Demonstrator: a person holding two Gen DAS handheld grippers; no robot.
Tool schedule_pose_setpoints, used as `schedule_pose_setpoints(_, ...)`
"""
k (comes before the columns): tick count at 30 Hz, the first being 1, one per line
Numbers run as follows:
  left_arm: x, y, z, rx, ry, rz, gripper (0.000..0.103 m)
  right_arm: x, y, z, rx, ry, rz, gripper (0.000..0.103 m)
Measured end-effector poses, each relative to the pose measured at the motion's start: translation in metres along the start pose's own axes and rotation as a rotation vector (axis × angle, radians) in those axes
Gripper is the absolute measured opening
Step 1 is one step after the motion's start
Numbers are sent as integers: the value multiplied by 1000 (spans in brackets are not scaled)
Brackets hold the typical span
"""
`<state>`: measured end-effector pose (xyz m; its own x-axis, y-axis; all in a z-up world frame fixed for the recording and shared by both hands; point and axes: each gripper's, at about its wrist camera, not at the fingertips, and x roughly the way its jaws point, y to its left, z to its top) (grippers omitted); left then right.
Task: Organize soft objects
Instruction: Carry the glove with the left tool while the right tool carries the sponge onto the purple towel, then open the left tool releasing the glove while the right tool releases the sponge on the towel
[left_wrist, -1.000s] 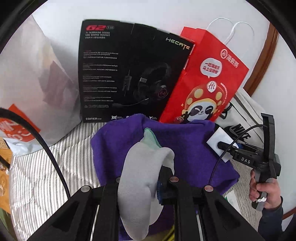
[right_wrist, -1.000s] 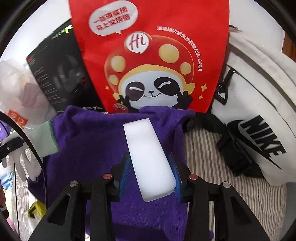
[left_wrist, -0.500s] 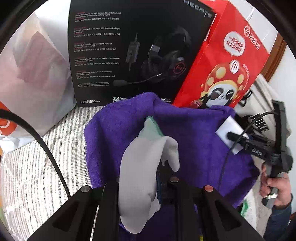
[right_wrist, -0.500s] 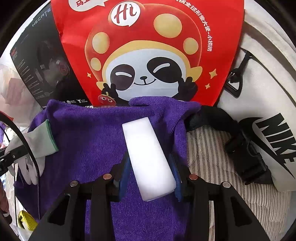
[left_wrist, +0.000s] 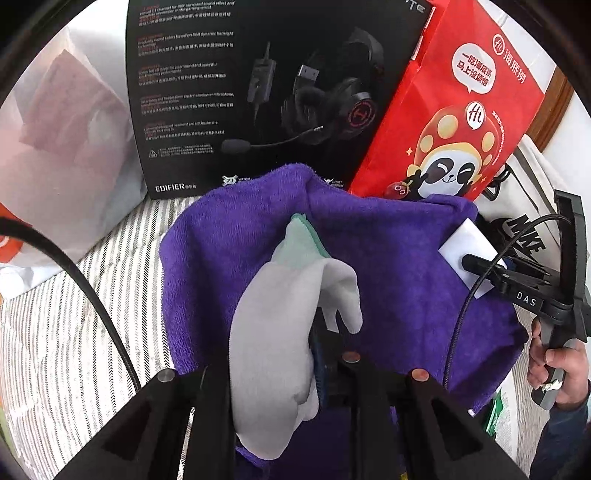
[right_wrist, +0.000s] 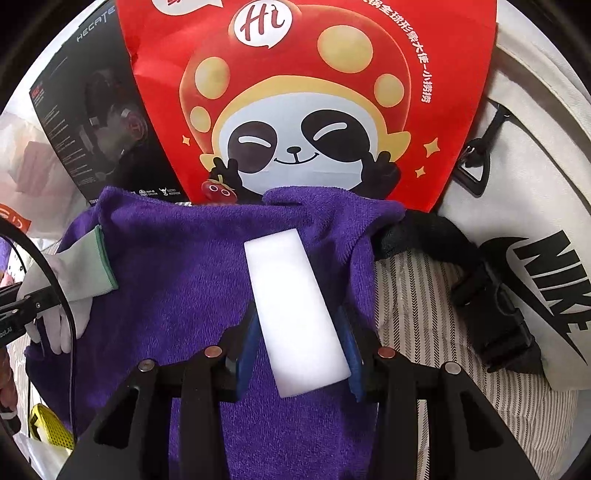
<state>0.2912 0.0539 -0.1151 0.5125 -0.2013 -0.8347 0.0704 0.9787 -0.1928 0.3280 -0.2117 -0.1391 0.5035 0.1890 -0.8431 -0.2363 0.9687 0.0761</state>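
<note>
Left gripper (left_wrist: 317, 332) clamps limp grey glove (left_wrist: 273, 350) mid-body, jaws just easing; right gripper (right_wrist: 299, 347) pinches light, squashy white sponge block (right_wrist: 295, 310) over purple towel (right_wrist: 177, 258).

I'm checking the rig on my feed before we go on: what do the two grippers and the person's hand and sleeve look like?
Both grippers, left gripper and right gripper, are black angular frames with blue pads inside the fingers and round copper and silver pivot pins. The right one carries white "DAS" lettering and a thin black cable looping from it. The hand on its grey handle wears a dark blue sleeve.
</note>
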Motion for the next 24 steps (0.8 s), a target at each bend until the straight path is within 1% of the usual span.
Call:
schedule_pose_setpoints(1,1,0,0,-1,1,-1,18,0,0,0,-2,2,4,42)
schedule_pose_setpoints(3,2,-1,0,-4,5,-4,23,0,-1,1,-4,8,13,43)
schedule_pose_setpoints(5,3,-1,0,-1,6,-2,36,-1,-3,2,0,12,23,49)
schedule_pose_setpoints(6,2,0,0,0,4,3,38,-2,-3,2,3,10,32,52)
schedule_pose_setpoints(7,2,-1,-1,1,3,8,44,-2,-4,2,6,11,47,56)
schedule_pose_setpoints(8,2,-1,0,2,1,11,50,-2,-5,2,6,12,58,58)
schedule_pose_setpoints(12,0,-4,0,5,-9,15,61,-2,1,3,-6,10,76,68)
schedule_pose_setpoints(15,-2,-7,0,19,-11,29,72,-8,5,3,-26,3,61,74)
schedule_pose_setpoints(16,-4,-8,0,24,-15,27,77,-10,7,3,-32,-4,56,78)
schedule_pose_setpoints(17,-6,-8,-1,27,-15,31,78,-13,8,3,-37,-11,50,81)
schedule_pose_setpoints(18,-7,-9,-1,28,-13,37,78,-16,10,3,-42,-19,31,87)
schedule_pose_setpoints(20,-9,-11,-1,31,-13,46,79,-24,11,3,-57,-41,-2,88)
schedule_pose_setpoints(24,-17,-14,-2,35,-15,47,79,-36,11,2,-59,-44,0,88)
